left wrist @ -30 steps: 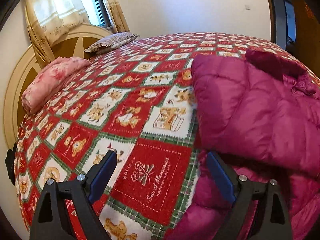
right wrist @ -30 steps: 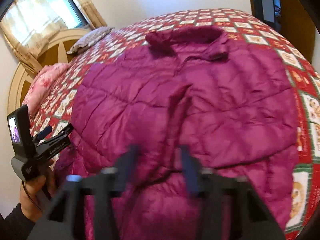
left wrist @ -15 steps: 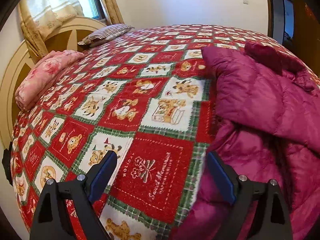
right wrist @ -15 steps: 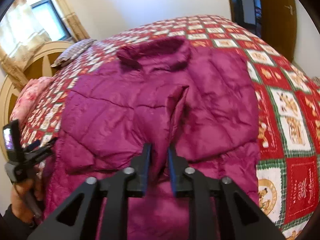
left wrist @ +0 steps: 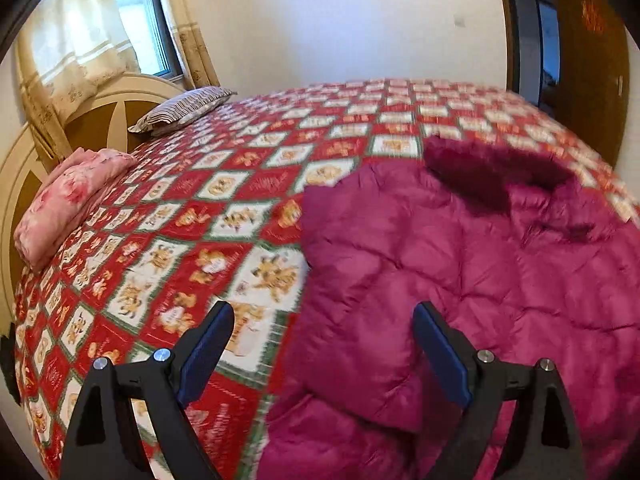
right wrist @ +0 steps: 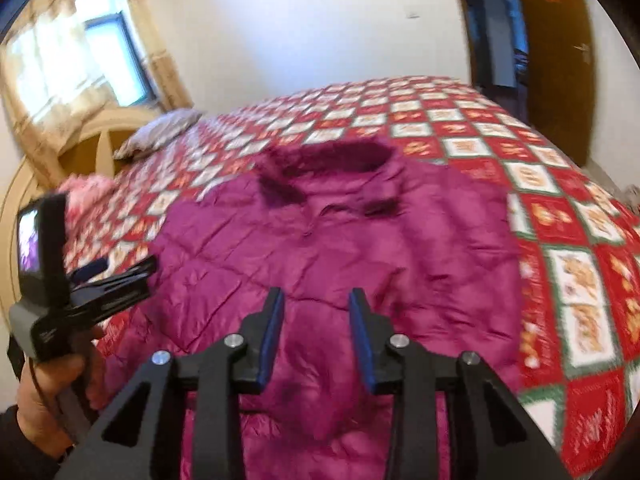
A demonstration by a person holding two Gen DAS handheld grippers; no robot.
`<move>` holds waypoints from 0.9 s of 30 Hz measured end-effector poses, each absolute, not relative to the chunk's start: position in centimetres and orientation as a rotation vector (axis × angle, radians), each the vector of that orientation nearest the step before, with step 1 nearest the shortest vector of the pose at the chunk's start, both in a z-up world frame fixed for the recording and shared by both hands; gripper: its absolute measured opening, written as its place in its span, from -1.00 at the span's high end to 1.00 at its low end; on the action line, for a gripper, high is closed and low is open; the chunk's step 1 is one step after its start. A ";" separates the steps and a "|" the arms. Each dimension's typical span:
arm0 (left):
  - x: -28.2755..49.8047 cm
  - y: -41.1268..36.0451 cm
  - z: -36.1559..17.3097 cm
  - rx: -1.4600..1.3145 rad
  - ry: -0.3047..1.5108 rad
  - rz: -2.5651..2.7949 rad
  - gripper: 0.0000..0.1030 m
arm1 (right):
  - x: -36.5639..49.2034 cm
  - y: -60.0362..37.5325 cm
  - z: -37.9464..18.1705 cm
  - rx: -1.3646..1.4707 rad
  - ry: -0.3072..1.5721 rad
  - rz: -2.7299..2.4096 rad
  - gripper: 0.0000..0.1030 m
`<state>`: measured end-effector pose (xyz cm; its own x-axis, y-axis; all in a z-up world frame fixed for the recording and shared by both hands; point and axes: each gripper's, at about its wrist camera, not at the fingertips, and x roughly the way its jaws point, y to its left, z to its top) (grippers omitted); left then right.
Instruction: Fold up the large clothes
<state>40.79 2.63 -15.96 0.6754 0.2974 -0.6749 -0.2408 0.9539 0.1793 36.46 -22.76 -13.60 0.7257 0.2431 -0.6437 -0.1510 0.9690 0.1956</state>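
A magenta quilted puffer jacket [right wrist: 340, 240] with a dark furry collar [right wrist: 328, 160] lies front up on the bed, sleeves folded in. It also fills the right half of the left wrist view [left wrist: 480, 260]. My left gripper [left wrist: 322, 316] is open and empty, held above the jacket's left edge. It also shows in the right wrist view [right wrist: 116, 272] at the left. My right gripper [right wrist: 316, 296] is open and empty, raised above the jacket's lower middle.
The bed has a red, white and green bear-patterned quilt [left wrist: 224, 216]. A folded pink blanket [left wrist: 68, 204] and a striped pillow [left wrist: 184, 110] lie by the cream headboard [left wrist: 100, 120]. A window with curtains is at back left, a dark doorway [right wrist: 500, 40] at right.
My right gripper was shut on a fold of the jacket's front; it has let go, opened and lifted. My left gripper stayed open and rose, swinging right over the jacket's edge.
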 end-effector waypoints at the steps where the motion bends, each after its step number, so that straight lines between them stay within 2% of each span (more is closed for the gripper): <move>1: 41.2 2.5 -16.9 0.080 0.793 0.304 -0.77 | 36.9 -22.4 -14.3 0.120 0.744 0.219 0.29; 7: 41.7 3.2 -20.3 0.028 0.833 0.260 -0.78 | 37.6 -22.4 -18.5 0.104 0.808 0.213 0.37; 18: 42.1 3.7 -21.0 -0.025 0.863 0.227 -0.78 | 37.4 -21.9 -19.3 0.057 0.805 0.196 0.40; 23: 41.1 4.1 -18.0 -0.019 0.846 0.249 -0.78 | 37.1 -22.0 -18.1 0.047 0.811 0.208 0.40; 27: 41.4 5.2 -14.0 -0.042 0.757 0.229 -0.78 | 36.9 -24.3 -14.8 0.131 0.713 0.205 0.33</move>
